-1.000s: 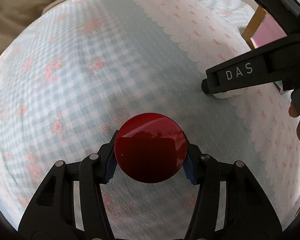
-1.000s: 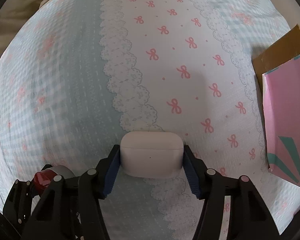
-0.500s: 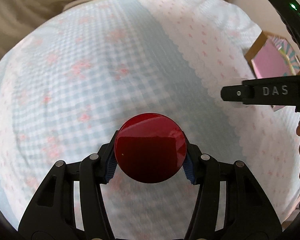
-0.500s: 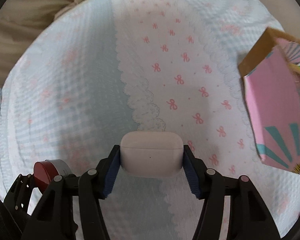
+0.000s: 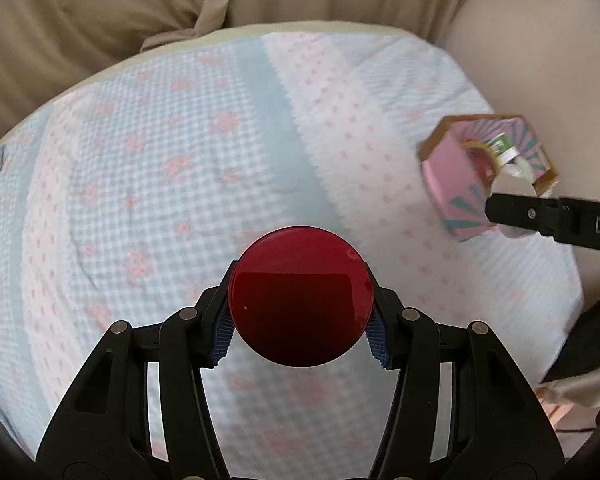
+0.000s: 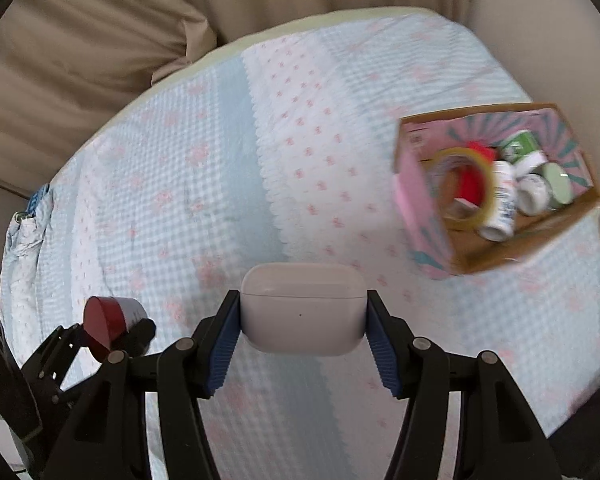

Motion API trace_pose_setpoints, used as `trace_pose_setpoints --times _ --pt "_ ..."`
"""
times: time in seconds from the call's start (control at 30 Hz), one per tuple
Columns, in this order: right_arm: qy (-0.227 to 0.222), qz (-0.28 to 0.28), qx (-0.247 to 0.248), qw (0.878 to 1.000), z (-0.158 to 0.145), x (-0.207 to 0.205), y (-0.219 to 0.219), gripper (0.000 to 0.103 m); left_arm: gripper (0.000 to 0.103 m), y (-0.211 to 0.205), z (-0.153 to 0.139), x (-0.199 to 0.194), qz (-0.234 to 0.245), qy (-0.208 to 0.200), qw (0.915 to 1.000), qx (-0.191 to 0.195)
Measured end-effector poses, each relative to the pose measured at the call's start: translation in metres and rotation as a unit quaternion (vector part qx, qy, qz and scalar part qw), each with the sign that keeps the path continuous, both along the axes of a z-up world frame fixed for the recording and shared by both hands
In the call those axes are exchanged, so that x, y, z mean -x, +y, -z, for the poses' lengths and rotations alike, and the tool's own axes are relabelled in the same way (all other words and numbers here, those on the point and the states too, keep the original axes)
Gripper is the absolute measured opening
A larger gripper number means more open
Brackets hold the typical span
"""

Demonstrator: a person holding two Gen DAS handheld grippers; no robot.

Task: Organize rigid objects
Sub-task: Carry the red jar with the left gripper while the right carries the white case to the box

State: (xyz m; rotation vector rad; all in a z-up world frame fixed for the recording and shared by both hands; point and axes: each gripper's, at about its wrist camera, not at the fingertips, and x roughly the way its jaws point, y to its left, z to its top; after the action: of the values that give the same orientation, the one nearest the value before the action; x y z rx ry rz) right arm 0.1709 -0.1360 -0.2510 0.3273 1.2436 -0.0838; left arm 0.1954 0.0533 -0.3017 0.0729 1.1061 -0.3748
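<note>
My left gripper (image 5: 300,330) is shut on a round dark red lid-topped jar (image 5: 300,296), held above the blue and pink patterned bedcover. It also shows in the right wrist view (image 6: 110,322) at lower left. My right gripper (image 6: 302,340) is shut on a white earbud case (image 6: 303,312), also held above the bed. A pink cardboard box (image 6: 424,216) lies at the right, open, holding a yellow tape roll (image 6: 460,184), small jars and tubes. The box also shows in the left wrist view (image 5: 452,184), behind my right gripper's finger (image 5: 540,216).
The bedcover (image 6: 220,184) spreads across both views. Beige bedding or curtain folds (image 6: 100,40) rise behind the bed's far edge. A beige wall (image 5: 520,40) is at the right, past the bed's edge.
Both grippers have lifted and pulled back with their objects still held. The bed looks smaller and the open pink box with its contents has come fully into view.
</note>
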Motion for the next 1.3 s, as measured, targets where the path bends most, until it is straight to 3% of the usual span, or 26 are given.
trace_pose_setpoints --times 0.3,0.57,0.77,1.1,1.3 --pt "-0.023 0.03 0.0 0.999 -0.051 0.05 -0.094 0.056 0.051 -0.066 -0.068 0.03 -0.006 -0.027 0.9993 0.024" --pt "-0.028 0.005 0.005 1.0 -0.062 0.051 -0.183 0.056 0.051 -0.154 -0.095 0.029 -0.022 -0.037 0.9984 0.037" --pt "-0.015 -0.006 0.008 1.0 -0.051 0.037 -0.244 0.056 0.051 -0.22 -0.085 0.019 -0.017 -0.029 0.9987 0.04" --pt "0.022 -0.02 0.002 1.0 -0.001 0.009 -0.318 0.056 0.051 -0.324 -0.035 -0.011 0.021 0.012 0.9994 0.026" --pt "0.043 -0.016 -0.012 0.999 0.034 -0.008 -0.346 0.056 0.051 -0.365 -0.002 -0.037 0.047 0.042 0.998 0.008"
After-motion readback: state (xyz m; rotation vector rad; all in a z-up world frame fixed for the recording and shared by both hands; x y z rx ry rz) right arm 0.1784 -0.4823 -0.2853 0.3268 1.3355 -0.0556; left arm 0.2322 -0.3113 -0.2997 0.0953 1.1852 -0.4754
